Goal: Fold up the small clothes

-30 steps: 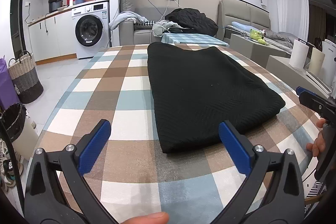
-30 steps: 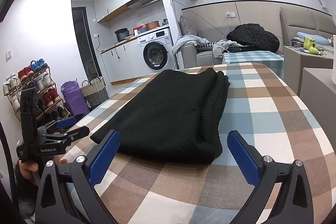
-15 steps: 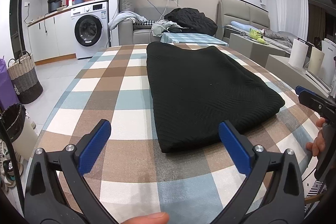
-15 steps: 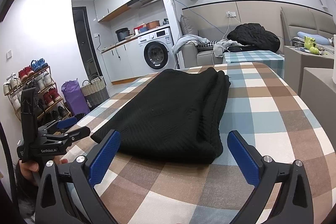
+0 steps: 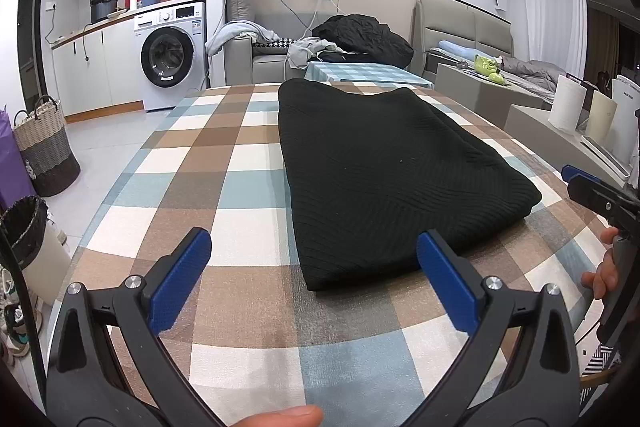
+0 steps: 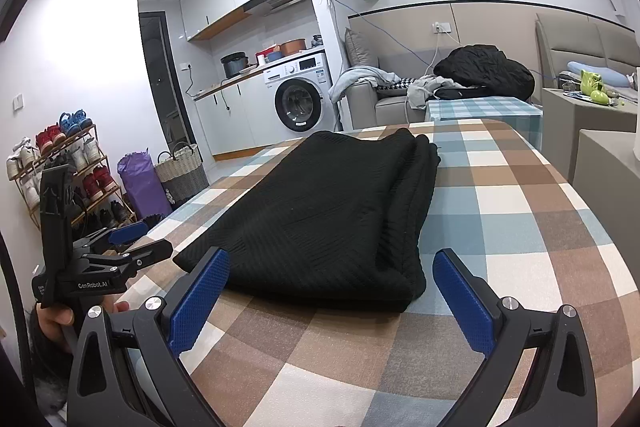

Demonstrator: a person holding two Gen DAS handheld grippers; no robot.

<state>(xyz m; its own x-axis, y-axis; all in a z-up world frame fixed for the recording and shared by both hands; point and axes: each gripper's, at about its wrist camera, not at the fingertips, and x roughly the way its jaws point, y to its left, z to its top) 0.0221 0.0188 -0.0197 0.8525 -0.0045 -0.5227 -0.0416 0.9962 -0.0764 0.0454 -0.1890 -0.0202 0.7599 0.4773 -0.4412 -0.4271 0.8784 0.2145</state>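
I am holding my left gripper (image 5: 314, 263) low over the near edge of the table (image 5: 224, 195), its blue pads spread wide apart with nothing between them. My right gripper (image 6: 330, 283) is hovering the same way further along that near edge, its pads also parted and empty.

The black sweater (image 5: 392, 179) is lying folded into a long rectangle on the checked tablecloth, running from just beyond my grippers toward the far edge of the table. Its near short end is sitting just past the pads of both grippers, not touching either. In the right wrist view the sweater (image 6: 336, 215) is showing stacked layers along its right side, where the folded edges are lining up, and its near left corner is pointing toward the left gripper (image 6: 120, 247), which is hanging near the table's left edge.

In the left wrist view the right gripper (image 5: 600, 195) is peeking in over the right edge of the table, with my right hand (image 5: 604, 267) wrapped round its handle.

Beyond the far edge, a washing machine (image 5: 170, 61) is standing against the wall, and a woven basket (image 5: 44, 147) is sitting on the floor off the left edge.
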